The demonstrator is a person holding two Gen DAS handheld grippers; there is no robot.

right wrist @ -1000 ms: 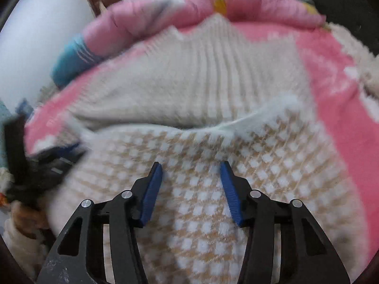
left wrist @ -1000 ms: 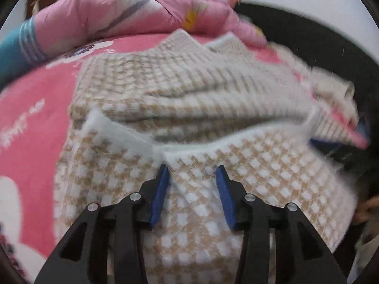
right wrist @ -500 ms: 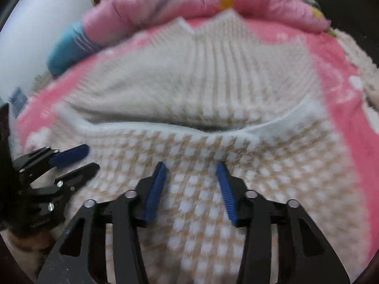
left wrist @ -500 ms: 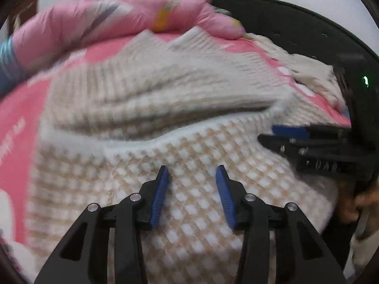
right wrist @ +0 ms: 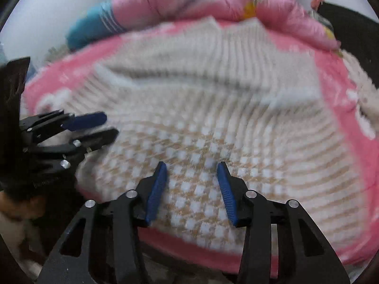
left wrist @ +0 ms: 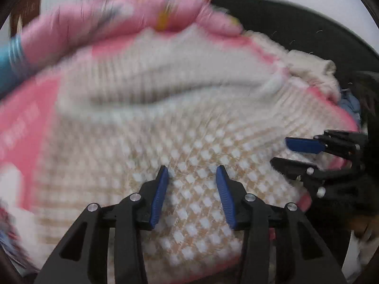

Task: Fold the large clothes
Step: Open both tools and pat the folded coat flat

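A beige and white checked knit sweater (left wrist: pixel 189 123) lies folded on a pink bedsheet (left wrist: pixel 26 113); its near layer is laid over the far part. It also shows in the right wrist view (right wrist: pixel 208 123). My left gripper (left wrist: pixel 191 172) is open and empty, hovering over the sweater's near half. My right gripper (right wrist: pixel 191 169) is open and empty over the same half. The right gripper shows at the right of the left wrist view (left wrist: pixel 305 153), and the left gripper at the left of the right wrist view (right wrist: pixel 94 127). Both views are blurred by motion.
A rolled pink quilt (right wrist: pixel 213 2) with a blue end (right wrist: pixel 94 26) lies along the far side of the bed. A cream garment (left wrist: pixel 308 66) is heaped at the right, by a dark curved headboard (left wrist: pixel 296 23). The bed's near edge (right wrist: pixel 201 248) is just below my grippers.
Both grippers have pulled back toward the bed's near edge, still open. The folded-over hem now lies farther from them. Each gripper has come into the other's view.
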